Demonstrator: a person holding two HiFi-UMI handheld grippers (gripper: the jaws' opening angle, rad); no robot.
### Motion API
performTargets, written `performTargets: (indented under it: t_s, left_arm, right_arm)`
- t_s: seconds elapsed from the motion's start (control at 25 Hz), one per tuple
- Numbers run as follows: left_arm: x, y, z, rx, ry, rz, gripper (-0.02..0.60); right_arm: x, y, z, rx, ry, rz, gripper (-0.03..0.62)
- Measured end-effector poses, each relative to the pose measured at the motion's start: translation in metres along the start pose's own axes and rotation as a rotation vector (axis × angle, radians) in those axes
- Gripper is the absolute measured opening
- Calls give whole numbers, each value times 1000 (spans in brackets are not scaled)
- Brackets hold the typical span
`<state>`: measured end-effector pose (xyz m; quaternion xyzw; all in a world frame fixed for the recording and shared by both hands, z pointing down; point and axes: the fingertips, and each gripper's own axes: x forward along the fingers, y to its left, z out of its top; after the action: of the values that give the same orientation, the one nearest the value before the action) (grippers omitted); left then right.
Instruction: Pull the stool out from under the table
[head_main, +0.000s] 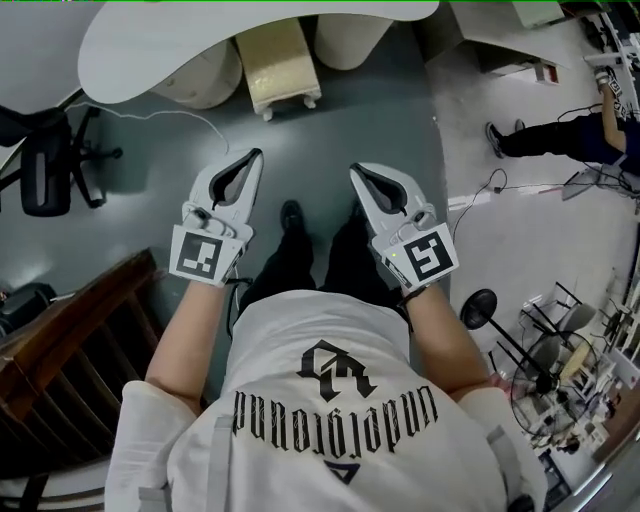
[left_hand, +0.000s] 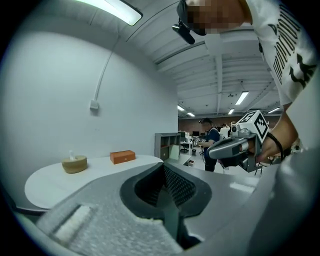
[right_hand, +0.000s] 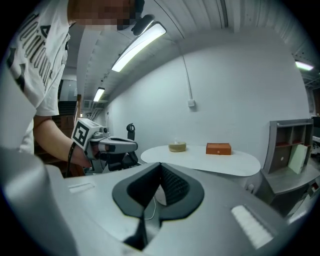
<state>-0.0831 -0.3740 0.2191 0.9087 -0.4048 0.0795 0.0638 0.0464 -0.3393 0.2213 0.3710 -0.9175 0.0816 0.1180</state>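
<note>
The stool (head_main: 278, 62), with a beige cushion and white legs, stands on the grey floor ahead of me, its far end tucked beneath the white table (head_main: 190, 35). My left gripper (head_main: 251, 158) and right gripper (head_main: 357, 172) are held side by side at waist height. Both point toward the stool, well short of it. Each is shut with nothing between its fingers. In the left gripper view the jaws (left_hand: 169, 207) meet in front of the table top (left_hand: 55, 182), and the right gripper (left_hand: 235, 149) shows beside them. The right gripper view shows shut jaws (right_hand: 147, 215) and the left gripper (right_hand: 111, 145).
An orange box (right_hand: 218, 148) and a round beige holder (right_hand: 177, 146) rest on the table. A black office chair (head_main: 50, 170) stands at the left, with a wooden railing (head_main: 70, 340) below it. A white cable (head_main: 190, 115) lies on the floor. Another person (head_main: 560, 135) and fans (head_main: 545, 355) are at the right.
</note>
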Motion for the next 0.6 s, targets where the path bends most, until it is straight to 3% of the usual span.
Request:
performTargets:
  t_s: [0.4, 0.6]
  left_arm:
    - [28, 5, -55, -104, 29, 222, 9]
    - [53, -16, -80, -113, 39, 260, 9]
  right_arm:
    - [22, -64, -42, -33, 41, 184, 3]
    - [26, -88, -69, -58, 70, 260, 3]
